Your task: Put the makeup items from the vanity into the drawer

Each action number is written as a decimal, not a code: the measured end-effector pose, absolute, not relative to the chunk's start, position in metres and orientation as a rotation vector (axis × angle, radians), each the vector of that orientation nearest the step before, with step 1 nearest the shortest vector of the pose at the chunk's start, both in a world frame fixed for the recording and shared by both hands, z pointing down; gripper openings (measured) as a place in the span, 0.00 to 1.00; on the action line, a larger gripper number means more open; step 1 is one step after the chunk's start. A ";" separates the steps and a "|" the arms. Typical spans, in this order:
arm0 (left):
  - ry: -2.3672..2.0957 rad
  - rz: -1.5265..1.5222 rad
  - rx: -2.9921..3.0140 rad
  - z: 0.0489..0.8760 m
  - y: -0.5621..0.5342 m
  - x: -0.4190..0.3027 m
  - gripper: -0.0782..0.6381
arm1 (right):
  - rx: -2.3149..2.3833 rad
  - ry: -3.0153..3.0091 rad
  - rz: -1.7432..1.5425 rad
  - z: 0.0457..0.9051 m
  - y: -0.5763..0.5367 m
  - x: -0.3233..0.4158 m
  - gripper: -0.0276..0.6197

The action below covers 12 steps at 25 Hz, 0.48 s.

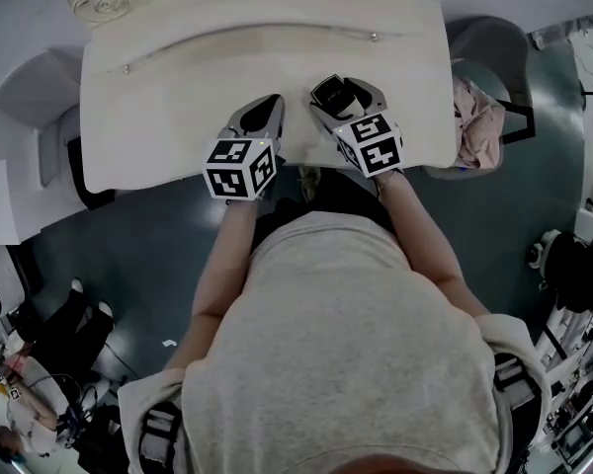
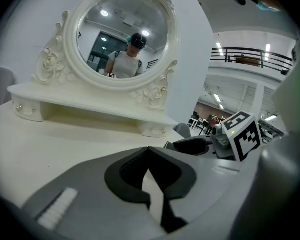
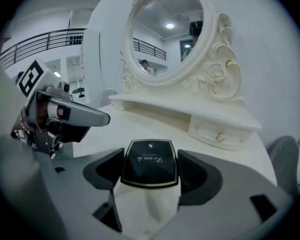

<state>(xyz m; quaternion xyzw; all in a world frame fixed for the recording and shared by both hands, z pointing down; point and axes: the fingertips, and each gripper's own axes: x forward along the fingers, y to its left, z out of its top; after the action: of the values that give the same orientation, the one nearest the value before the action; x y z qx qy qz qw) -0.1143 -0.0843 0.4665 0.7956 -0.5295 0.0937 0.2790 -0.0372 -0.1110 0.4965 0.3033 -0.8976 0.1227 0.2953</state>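
My right gripper (image 3: 149, 171) has its jaws closed on a black compact (image 3: 149, 162), a square case with a gold edge and script on the lid. The pads press against its two sides. In the head view the compact is at top centre, held over the cream vanity top (image 1: 168, 126), near its front edge. My left gripper (image 2: 149, 153) is closed all the way, its dark pads meeting with nothing between them. It hangs just left of the right one, over the same surface. Right of centre in the right gripper view, a small drawer (image 3: 217, 133) with a round knob sits closed under the shelf that carries the oval mirror (image 3: 167, 29). At the head view's right edge a pinkish cloth (image 1: 479, 121) lies on a grey chair.
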 end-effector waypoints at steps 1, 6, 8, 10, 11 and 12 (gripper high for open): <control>-1.404 0.256 2.149 0.465 -0.090 -0.106 0.12 | 0.831 -2.386 0.333 0.495 -0.115 -0.028 0.55; -1.342 0.285 2.197 0.464 -0.112 -0.072 0.12 | 0.957 -2.367 0.352 0.488 -0.135 0.014 0.55; -1.318 0.300 2.214 0.464 -0.117 -0.062 0.12 | 1.009 -2.364 0.360 0.485 -0.139 0.026 0.55; -1.295 0.314 2.230 0.464 -0.123 -0.053 0.12 | 1.046 -2.359 0.366 0.483 -0.141 0.035 0.55; -1.282 0.318 2.238 0.464 -0.126 -0.048 0.12 | 1.062 -2.356 0.372 0.483 -0.141 0.040 0.55; -1.269 0.323 2.247 0.464 -0.130 -0.043 0.12 | 1.080 -2.353 0.381 0.483 -0.141 0.044 0.55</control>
<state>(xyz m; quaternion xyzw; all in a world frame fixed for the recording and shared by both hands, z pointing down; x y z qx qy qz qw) -0.0429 -0.1297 0.4638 0.8327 -0.4700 0.1197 0.2670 0.0443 -0.1413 0.4831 0.3986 -0.8684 0.1406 0.2593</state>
